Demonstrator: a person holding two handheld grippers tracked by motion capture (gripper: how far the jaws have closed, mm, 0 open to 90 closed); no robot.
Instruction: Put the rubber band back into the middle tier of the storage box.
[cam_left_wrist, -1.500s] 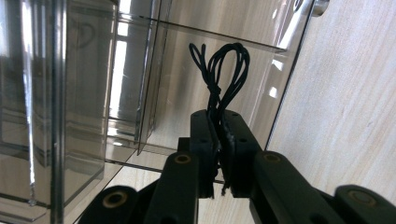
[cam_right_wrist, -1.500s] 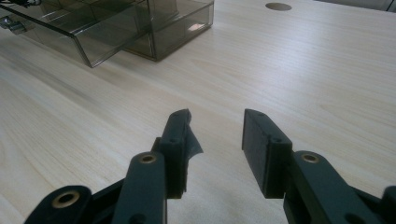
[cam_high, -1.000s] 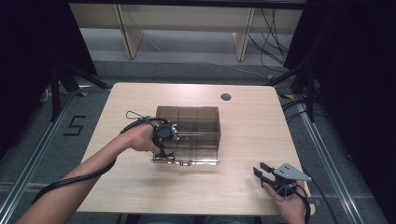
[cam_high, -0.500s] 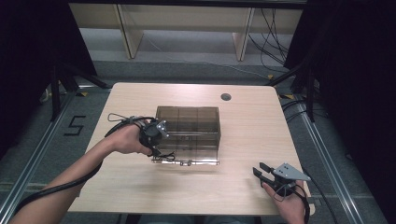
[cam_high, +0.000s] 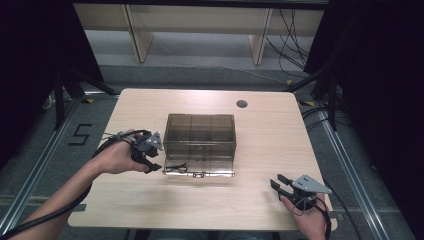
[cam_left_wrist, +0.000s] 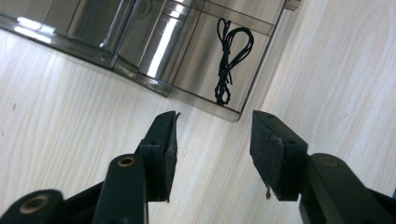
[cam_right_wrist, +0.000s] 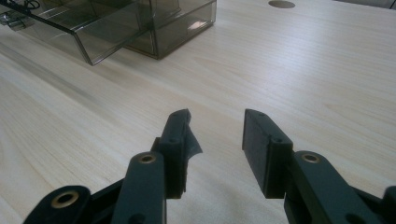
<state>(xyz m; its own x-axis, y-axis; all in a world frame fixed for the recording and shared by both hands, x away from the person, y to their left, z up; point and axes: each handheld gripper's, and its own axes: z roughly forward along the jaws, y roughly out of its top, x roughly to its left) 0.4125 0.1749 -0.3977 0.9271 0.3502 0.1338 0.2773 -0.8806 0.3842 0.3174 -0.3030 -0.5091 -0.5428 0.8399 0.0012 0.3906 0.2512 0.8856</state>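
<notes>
A smoky clear plastic box (cam_high: 200, 131) stands mid-table with its low drawer (cam_high: 210, 171) pulled out toward me. A coiled black cord (cam_high: 176, 167) lies in the drawer's left end; the left gripper view has the cord (cam_left_wrist: 231, 60) behind the drawer's clear wall (cam_left_wrist: 140, 77). My left gripper (cam_high: 156, 159) hovers just left of the drawer, apart from it. In its own view the left gripper (cam_left_wrist: 215, 116) has nothing between its jaws, which have just been opening. My right gripper (cam_high: 277, 181) rests near the front right edge, and in its own view (cam_right_wrist: 217, 114) it is open and empty.
A round cable hole (cam_high: 242, 104) sits in the tabletop behind the box. The right gripper view has the box (cam_right_wrist: 177, 23) far off at top left. Bare wood (cam_high: 260, 150) lies between box and right gripper. Shelving and cables stand beyond the table.
My left gripper has drawn back to the left, away from the drawer, and its jaws have spread. The right gripper has stayed still.
</notes>
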